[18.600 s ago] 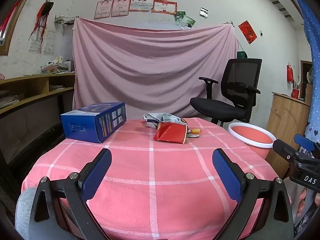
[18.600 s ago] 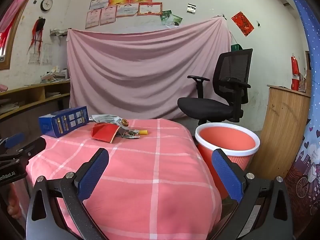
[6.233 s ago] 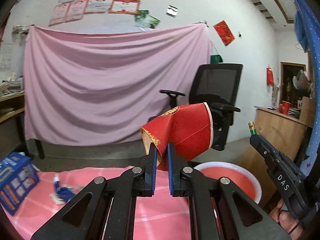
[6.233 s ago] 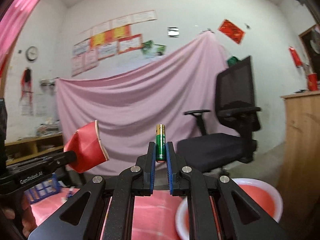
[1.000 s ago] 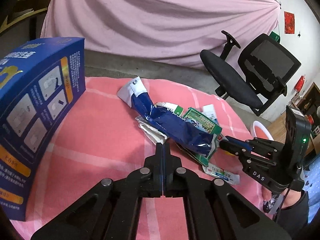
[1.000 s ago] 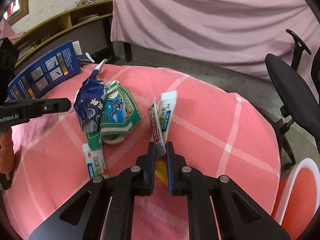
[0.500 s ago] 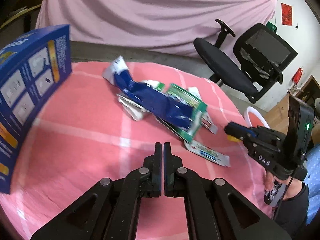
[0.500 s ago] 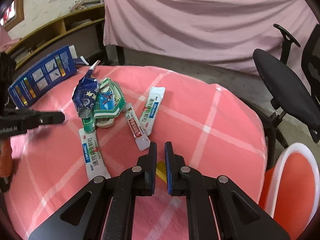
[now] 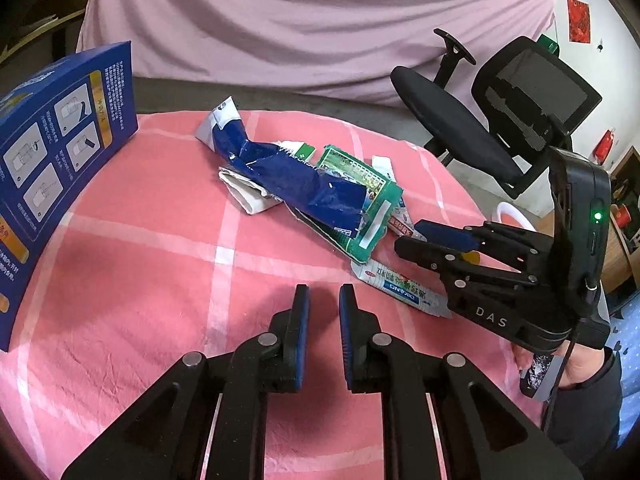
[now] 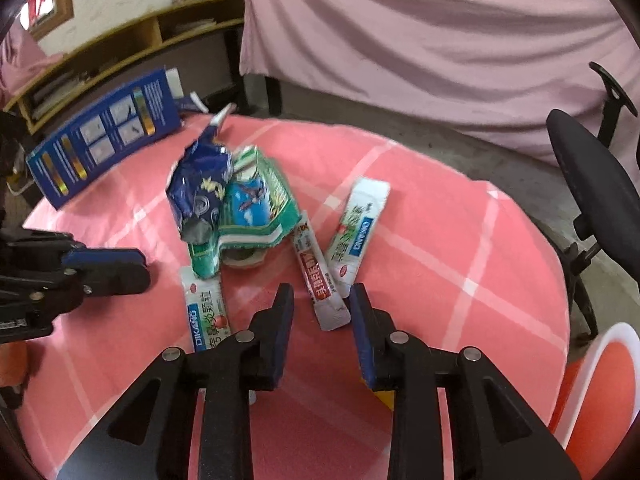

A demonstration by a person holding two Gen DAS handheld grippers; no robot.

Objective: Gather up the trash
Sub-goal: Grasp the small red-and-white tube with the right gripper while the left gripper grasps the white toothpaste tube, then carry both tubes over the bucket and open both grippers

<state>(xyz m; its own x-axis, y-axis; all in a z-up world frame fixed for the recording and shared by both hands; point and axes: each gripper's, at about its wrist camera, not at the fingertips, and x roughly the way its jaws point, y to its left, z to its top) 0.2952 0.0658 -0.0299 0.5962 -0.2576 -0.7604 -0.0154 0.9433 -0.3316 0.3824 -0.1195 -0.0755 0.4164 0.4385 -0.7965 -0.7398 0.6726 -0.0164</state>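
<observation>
While the crumpled blue foil wrapper lay mid-table on the pink checked tablecloth, both grippers had just been opening — left gripper empty before it, right gripper straddling a red-printed sachet beside it, untouched.

My left gripper has just been opening, empty, below the wrapper pile at centre frame.

bare cloth nearside, wrapper pile ahead, blue box perhaps crowding left
</observation>
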